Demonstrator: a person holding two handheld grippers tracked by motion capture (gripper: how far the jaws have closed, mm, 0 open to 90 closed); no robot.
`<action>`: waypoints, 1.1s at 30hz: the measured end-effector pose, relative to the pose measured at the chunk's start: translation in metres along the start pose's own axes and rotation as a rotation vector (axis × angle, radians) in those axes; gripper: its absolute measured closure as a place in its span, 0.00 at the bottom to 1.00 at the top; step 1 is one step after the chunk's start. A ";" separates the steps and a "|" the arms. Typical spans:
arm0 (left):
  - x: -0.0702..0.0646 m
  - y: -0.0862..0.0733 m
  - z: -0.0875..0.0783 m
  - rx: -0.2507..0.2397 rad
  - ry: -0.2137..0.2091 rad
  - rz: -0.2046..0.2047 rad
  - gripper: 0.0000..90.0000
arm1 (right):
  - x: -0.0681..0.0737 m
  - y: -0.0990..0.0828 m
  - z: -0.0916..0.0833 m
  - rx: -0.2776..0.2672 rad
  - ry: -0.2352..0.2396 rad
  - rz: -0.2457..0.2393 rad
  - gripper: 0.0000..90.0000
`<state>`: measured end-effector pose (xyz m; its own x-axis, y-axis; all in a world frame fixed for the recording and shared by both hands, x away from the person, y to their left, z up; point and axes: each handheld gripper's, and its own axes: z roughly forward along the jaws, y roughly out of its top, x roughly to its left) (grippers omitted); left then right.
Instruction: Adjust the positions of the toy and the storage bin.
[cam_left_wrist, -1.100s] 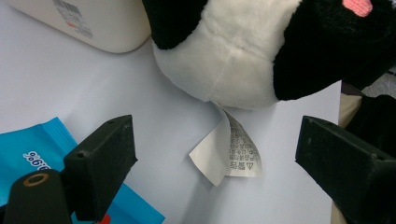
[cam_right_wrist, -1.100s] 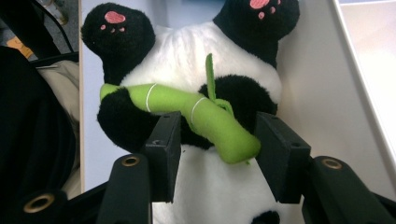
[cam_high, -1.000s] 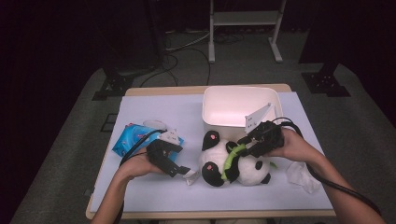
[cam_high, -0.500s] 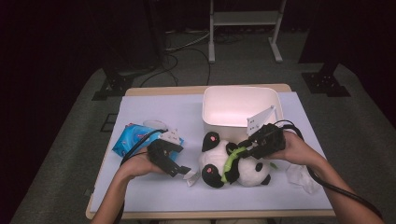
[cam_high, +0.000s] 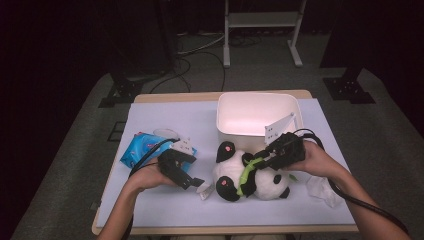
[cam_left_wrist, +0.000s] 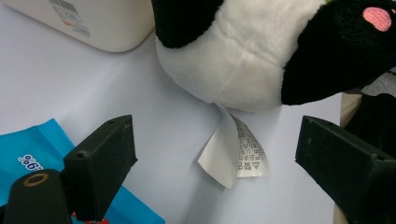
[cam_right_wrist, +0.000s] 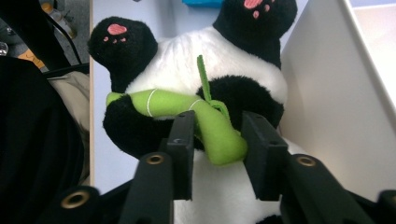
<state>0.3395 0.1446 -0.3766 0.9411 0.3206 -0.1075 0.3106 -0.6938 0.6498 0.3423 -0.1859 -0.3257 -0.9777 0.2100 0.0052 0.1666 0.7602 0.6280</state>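
Printed paper is seen first: a white care tag (cam_left_wrist: 236, 156) with small dark print and laundry symbols (too fine to be read) curls out from under the plush panda (cam_high: 250, 172), between and just ahead of the left gripper's (cam_high: 192, 181) jaws, which are spread wide with nothing held. Below the left jaw, a blue packet (cam_left_wrist: 28, 156) bears white figures that read "96%" turned upside down, and a barcode label is stuck on the wall of the white tub (cam_left_wrist: 93, 23) farther ahead; its lettering cannot be made out. The panda is black and white, with pink paw pads, and a green bamboo stalk (cam_right_wrist: 187, 109) is hugged across its belly; it lies on the pale table cover (cam_high: 165, 120), just in front of the tub. The right gripper (cam_right_wrist: 215, 140) is held low over the toy, with the thick end of the stalk between its jaws, which have just been closing; both pads appear to be pressed against the green felt. The left hand (cam_high: 147, 175) is rested on the cover beside the packet, and the right hand (cam_high: 312, 160) is angled in from the tub's side.
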 end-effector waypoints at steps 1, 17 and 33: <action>0.000 0.000 0.000 0.001 0.001 0.002 0.13 | -0.001 0.000 -0.002 -0.010 0.013 0.012 0.80; 0.002 -0.007 0.001 0.005 0.002 -0.012 0.13 | 0.006 0.008 -0.010 -0.039 0.008 -0.024 0.87; 0.003 -0.008 0.001 0.007 -0.001 -0.018 0.13 | 0.016 0.022 -0.027 -0.020 -0.011 -0.057 0.87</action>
<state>0.3398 0.1506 -0.3831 0.9356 0.3324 -0.1192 0.3279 -0.6925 0.6426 0.3270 -0.1826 -0.2903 -0.9841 0.1733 -0.0397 0.1077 0.7589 0.6422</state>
